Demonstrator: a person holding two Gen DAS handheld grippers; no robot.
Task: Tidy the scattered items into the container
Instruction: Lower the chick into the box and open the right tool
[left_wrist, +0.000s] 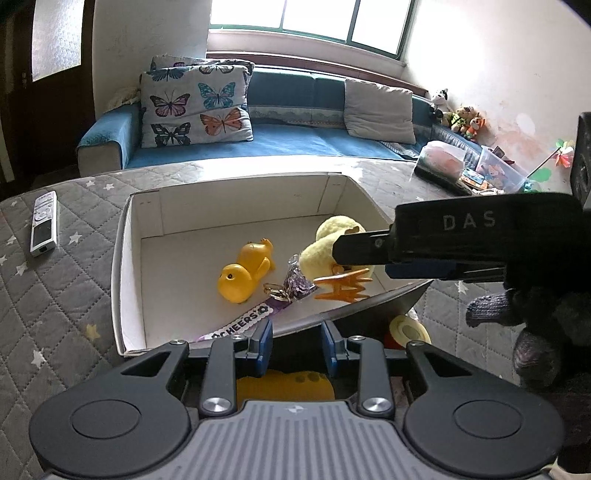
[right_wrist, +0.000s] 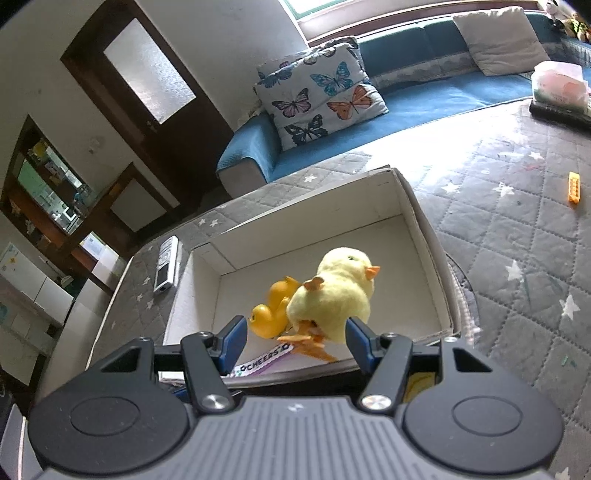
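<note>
A white cardboard box (left_wrist: 125, 258) (right_wrist: 428, 236) sits on the grey star-quilted table. Inside lie a yellow rubber duck (left_wrist: 243, 271) (right_wrist: 269, 314), a purple "CHEERS" lanyard with keyring (left_wrist: 258, 317) (right_wrist: 264, 362) and a fluffy yellow chick toy (left_wrist: 325, 254) (right_wrist: 336, 291) with orange feet. My right gripper (right_wrist: 295, 339) is open just above the box's near edge, its fingers either side of the chick without touching it; it shows from the side in the left wrist view (left_wrist: 354, 251). My left gripper (left_wrist: 297, 347) is open and empty at the box's near edge.
A remote control (left_wrist: 44, 229) (right_wrist: 166, 269) lies left of the box. A tape roll (left_wrist: 408, 330) and a yellow item (left_wrist: 284, 384) lie near the box's front. An orange piece (right_wrist: 574, 186) lies on the quilt at right. A blue sofa with cushions stands behind.
</note>
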